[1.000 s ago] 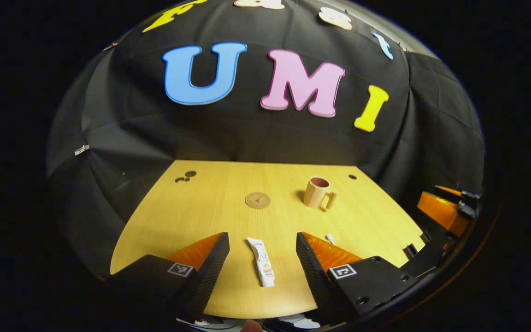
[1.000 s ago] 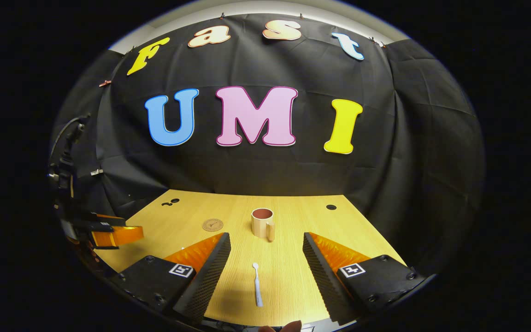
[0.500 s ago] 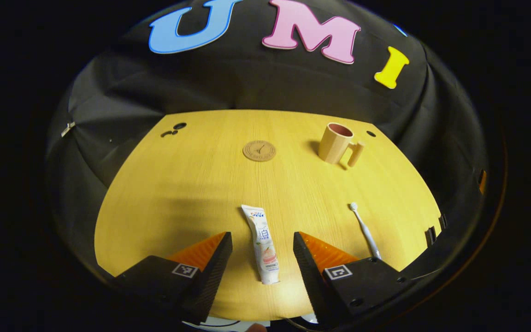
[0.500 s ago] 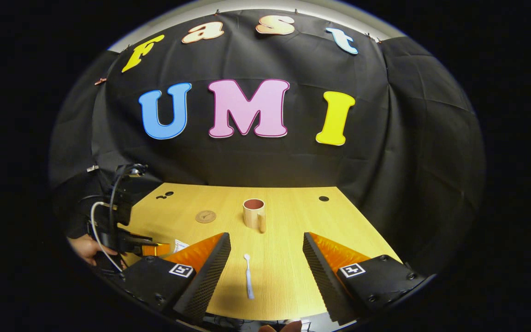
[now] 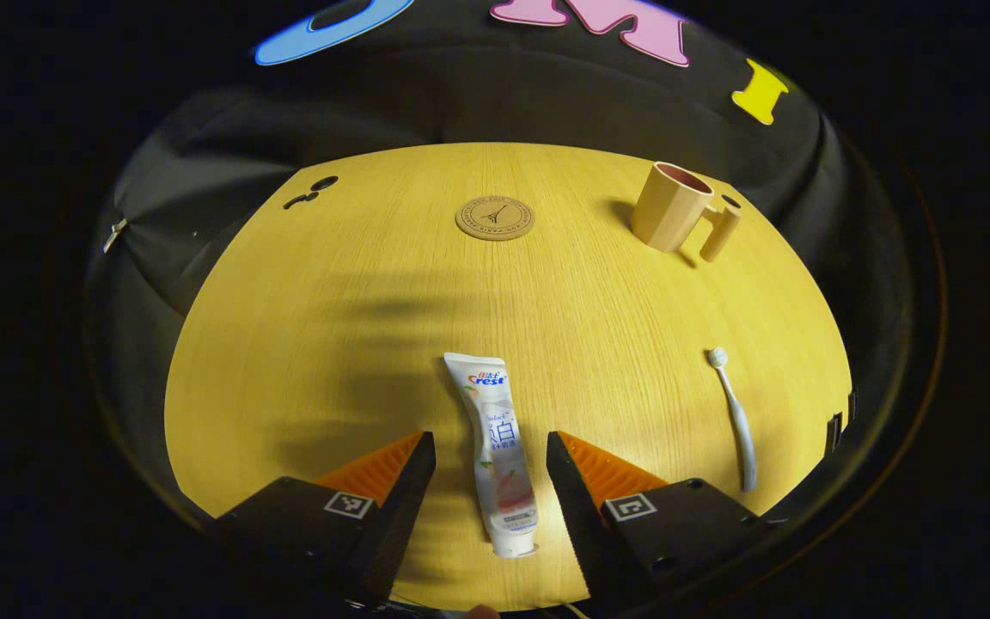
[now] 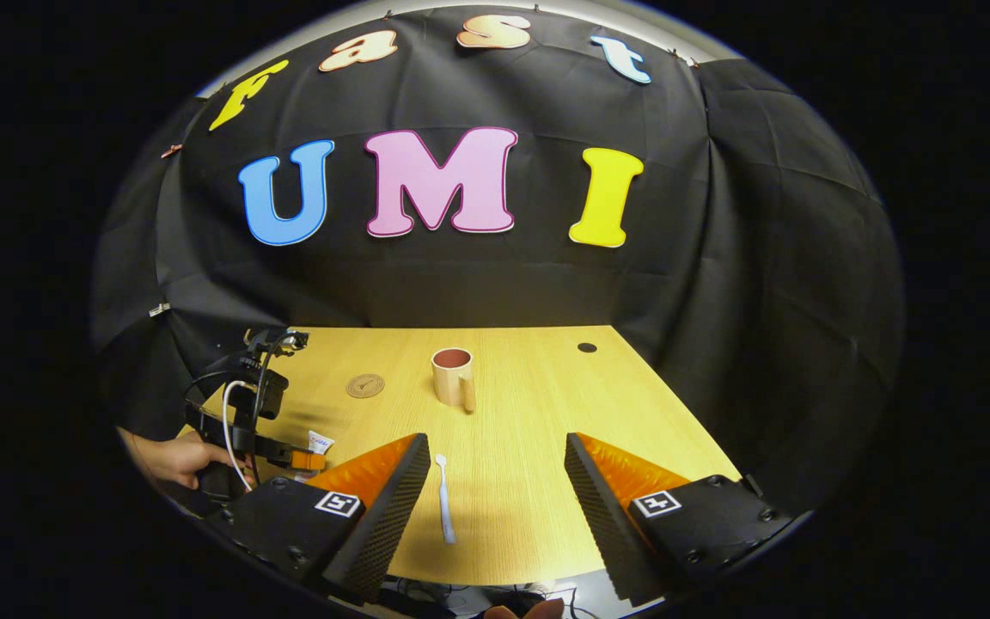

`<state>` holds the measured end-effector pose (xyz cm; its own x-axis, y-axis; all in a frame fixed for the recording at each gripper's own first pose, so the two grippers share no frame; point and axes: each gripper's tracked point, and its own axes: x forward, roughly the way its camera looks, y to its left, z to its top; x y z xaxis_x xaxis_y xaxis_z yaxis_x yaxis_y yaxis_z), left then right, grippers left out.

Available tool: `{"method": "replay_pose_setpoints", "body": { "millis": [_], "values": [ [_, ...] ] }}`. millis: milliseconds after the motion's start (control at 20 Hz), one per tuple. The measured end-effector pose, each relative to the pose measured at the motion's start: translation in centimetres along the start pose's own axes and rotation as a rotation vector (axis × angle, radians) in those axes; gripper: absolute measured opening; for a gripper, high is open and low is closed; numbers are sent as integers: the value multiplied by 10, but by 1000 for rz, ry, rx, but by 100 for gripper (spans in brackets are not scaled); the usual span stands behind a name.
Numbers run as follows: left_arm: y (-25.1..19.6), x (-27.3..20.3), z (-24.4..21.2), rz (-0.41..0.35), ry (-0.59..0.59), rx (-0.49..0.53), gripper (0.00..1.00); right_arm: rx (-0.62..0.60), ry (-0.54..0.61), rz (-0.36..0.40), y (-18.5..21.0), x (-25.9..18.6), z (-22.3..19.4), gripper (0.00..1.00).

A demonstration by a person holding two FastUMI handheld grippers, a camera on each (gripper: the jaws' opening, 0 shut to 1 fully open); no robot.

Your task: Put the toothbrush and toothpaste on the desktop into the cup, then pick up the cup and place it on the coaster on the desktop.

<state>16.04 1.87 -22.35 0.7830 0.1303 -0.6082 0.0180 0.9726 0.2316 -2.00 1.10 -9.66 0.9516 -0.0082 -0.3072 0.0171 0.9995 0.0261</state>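
Desktop (image 5: 306, 344): toothpaste (image 5: 495, 451) between open left hand-held gripper (image 5: 491, 468) fingers.

A wooden desk (image 5: 332, 327) is seen bearing a coaster (image 5: 495, 217) at 12 o'clock, a cup (image 5: 674, 206) at 2, a toothbrush (image 5: 736, 417) at 4, and toothpaste (image 5: 497, 451) at 6.

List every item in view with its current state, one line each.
toothpaste: lying flat on the desktop, between the open fingers, ungripped
toothbrush: lying flat, untouched
cup: upright, empty, off the coaster
coaster: bare
left gripper: open
right gripper: open, beside the toothbrush
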Motion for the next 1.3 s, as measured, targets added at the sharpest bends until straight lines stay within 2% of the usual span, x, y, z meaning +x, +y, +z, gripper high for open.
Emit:
{"method": "replay_pose_setpoints", "body": {
  "millis": [300, 500, 700, 850, 900, 1000, 1050, 1100, 1150, 1200, 1300],
  "values": [
    [3, 16, -19, 21, 67, 19, 81, 4, 104, 45, 15, 20, -24, 98],
    [2, 18, -19, 10, 67, 14, 80, -25, 212, 81, 23, 41, -52, 98],
    [-1, 21, -17, 8, 91, 25, 80, -45, 368, 123, 41, 67, -93, 98],
    [-5, 20, -18, 4, 107, 28, 68, -67, 444, 128, 45, 91, -112, 98],
    [-5, 21, -18, 5, 106, 28, 58, -75, 464, 130, 47, 97, -118, 97],
    [-5, 21, -18, -2, 110, 36, 47, -96, 511, 132, 50, 109, -132, 96],
    [-4, 19, -18, -12, 114, 45, 47, -107, 535, 129, 51, 115, -136, 95],
    [-4, 19, -18, -24, 116, 52, 44, -112, 557, 128, 52, 120, -141, 87],
    [-5, 19, -18, -34, 115, 57, 46, -116, 577, 129, 53, 127, -149, 83],
    [-5, 19, -17, -42, 112, 60, 40, -120, 598, 129, 54, 131, -154, 81],
    [-3, 17, -19, -54, 108, 45, 36, -139, 643, 137, 57, 140, -167, 79]
  ]
}}
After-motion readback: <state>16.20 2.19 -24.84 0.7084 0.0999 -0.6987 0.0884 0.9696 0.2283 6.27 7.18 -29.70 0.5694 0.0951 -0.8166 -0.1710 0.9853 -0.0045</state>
